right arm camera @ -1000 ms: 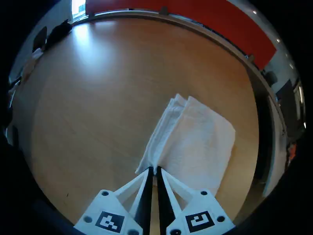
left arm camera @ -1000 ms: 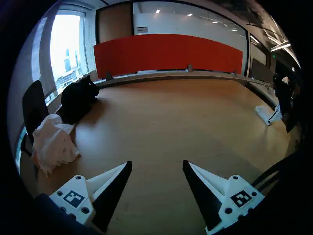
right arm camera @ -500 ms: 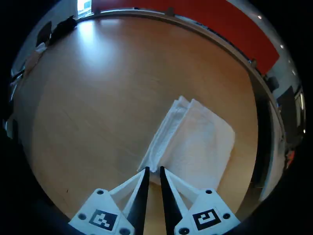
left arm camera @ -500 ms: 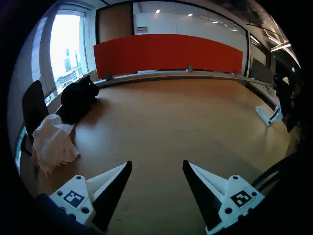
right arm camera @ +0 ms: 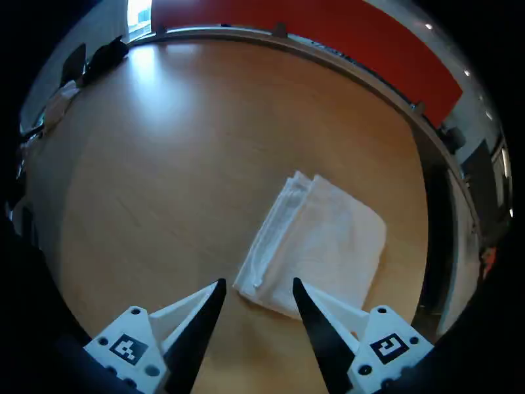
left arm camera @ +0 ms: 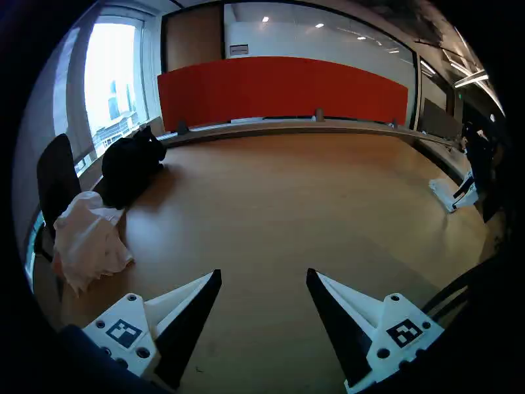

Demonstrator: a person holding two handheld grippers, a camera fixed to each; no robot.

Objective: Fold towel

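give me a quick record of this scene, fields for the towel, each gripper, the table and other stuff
towel: white cloth towel, folded into a flat rectangle, lying on the table
table: light wooden tabletop
right gripper: open, at the towel's near edge, not gripping it
left gripper: open, over bare wood, holding nothing
other: crumpled white cloth and black bag at the table's edge; red partition behind the table

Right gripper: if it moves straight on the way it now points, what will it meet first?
Probably the folded towel, whose near edge lies just ahead of the open right gripper.
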